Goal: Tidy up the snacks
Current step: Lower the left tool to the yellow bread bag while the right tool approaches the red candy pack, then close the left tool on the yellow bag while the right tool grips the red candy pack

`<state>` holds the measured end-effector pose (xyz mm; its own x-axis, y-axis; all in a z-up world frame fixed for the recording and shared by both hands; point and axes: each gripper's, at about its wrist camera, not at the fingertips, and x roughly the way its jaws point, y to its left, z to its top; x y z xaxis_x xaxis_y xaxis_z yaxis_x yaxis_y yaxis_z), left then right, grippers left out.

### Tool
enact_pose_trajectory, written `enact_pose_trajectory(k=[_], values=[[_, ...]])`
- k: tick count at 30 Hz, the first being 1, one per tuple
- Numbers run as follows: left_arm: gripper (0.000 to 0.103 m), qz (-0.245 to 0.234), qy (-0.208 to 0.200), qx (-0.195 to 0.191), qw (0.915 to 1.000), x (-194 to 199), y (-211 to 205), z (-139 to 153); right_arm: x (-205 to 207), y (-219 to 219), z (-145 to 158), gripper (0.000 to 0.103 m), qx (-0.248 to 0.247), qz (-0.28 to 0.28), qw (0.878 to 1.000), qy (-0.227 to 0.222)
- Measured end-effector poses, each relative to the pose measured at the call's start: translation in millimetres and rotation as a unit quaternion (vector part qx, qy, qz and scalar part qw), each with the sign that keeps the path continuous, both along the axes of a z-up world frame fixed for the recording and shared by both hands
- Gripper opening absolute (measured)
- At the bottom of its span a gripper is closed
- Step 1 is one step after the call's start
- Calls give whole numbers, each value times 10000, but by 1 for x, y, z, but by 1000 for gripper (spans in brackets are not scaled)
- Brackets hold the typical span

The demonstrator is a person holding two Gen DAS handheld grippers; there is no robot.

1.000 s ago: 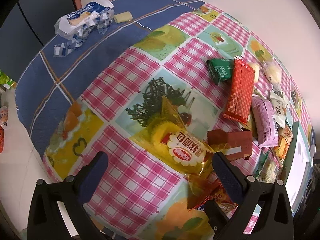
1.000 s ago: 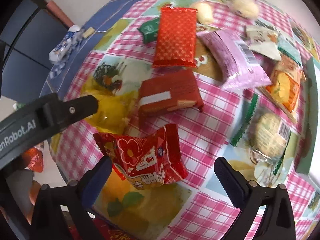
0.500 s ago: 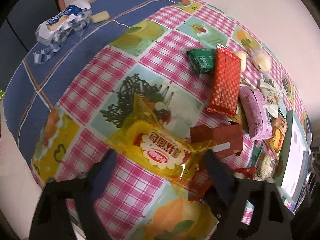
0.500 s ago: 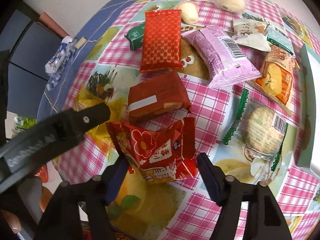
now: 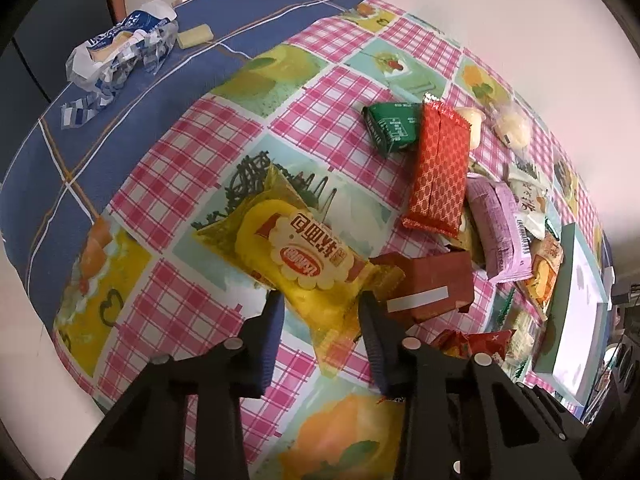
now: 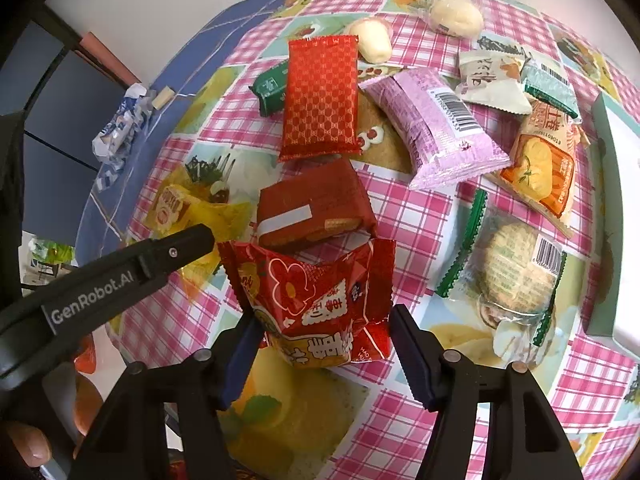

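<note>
My left gripper points down at the checked tablecloth, its jaws closing. Both pads press the near end of a yellow bread packet, which bulges between them. In the right wrist view my right gripper is closing too, and its pads squeeze a crumpled red packet with a flower print. That red packet shows at the lower right of the left wrist view. One left gripper finger reaches in from the left, over the yellow packet.
Just beyond the red packet lies a brown biscuit box. Behind it are a red patterned packet, a green one, a purple one and a wrapped round cookie. A pale green tray sits right; a blue-white wrapper far left.
Both grippers went from wide open to closed in on their packets. The left now pinches the yellow packet; the right squeezes the red one, which has crumpled.
</note>
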<state>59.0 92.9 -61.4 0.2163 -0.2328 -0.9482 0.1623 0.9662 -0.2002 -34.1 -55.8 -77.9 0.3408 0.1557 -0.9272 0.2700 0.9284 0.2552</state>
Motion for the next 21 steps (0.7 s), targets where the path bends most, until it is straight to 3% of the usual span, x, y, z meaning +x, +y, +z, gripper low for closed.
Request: enact_pose_trajectory(k=[8, 16, 18, 20, 21], values=[[30, 124, -35, -154, 9998, 1, 10, 5, -2, -4, 1, 67, 24, -94, 10000, 18], [31, 471, 101, -121, 9988, 5, 36, 4, -8, -19, -5, 67, 40, -458, 9986, 260], [36, 594, 125, -100, 9981, 6, 43, 3, -11, -23, -4, 67, 23, -548, 9981, 271], [52, 655, 88, -137, 9977, 6, 49, 6, -11, -26, -4, 67, 9, -591, 9979, 258], [56, 668, 61, -165, 9976, 6, 51, 8, -11, -26, -3, 67, -9, -607, 9978, 247]])
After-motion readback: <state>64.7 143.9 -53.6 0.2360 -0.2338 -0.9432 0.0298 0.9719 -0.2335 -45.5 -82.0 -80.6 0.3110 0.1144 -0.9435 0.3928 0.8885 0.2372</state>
